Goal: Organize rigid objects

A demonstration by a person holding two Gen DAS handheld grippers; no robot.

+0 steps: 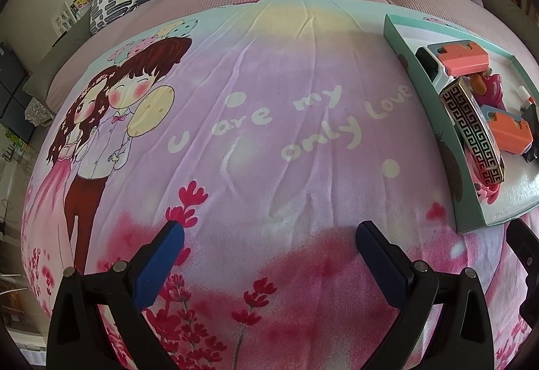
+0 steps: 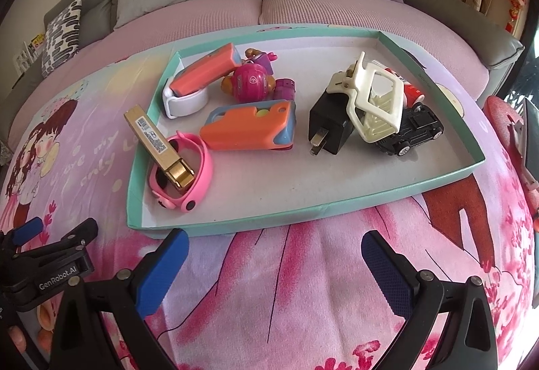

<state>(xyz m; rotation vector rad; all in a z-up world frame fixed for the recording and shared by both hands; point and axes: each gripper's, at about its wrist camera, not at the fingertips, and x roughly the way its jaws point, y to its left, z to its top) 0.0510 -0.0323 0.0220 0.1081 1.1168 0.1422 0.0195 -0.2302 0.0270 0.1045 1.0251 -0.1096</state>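
Both grippers hover over the cartoon-print blanket [image 1: 269,120], fingers spread wide, holding nothing: left gripper [image 1: 269,237], right gripper [image 2: 274,247]. Just beyond the right gripper sits the teal-rimmed tray [image 2: 235,224] with all items inside. Near left: pink smartwatch [image 2: 188,178], gold lighter [image 2: 158,141] lying through its band, long axis running 10 to 4 o'clock. Centre: orange toy knife [image 2: 249,125], long axis 8 to 2. Right: black charger plug [image 2: 331,122], prongs pointing 7 o'clock, white hair claw [image 2: 377,100], black toy car [image 2: 417,127]. Far left: pink pup figure [image 2: 252,82].
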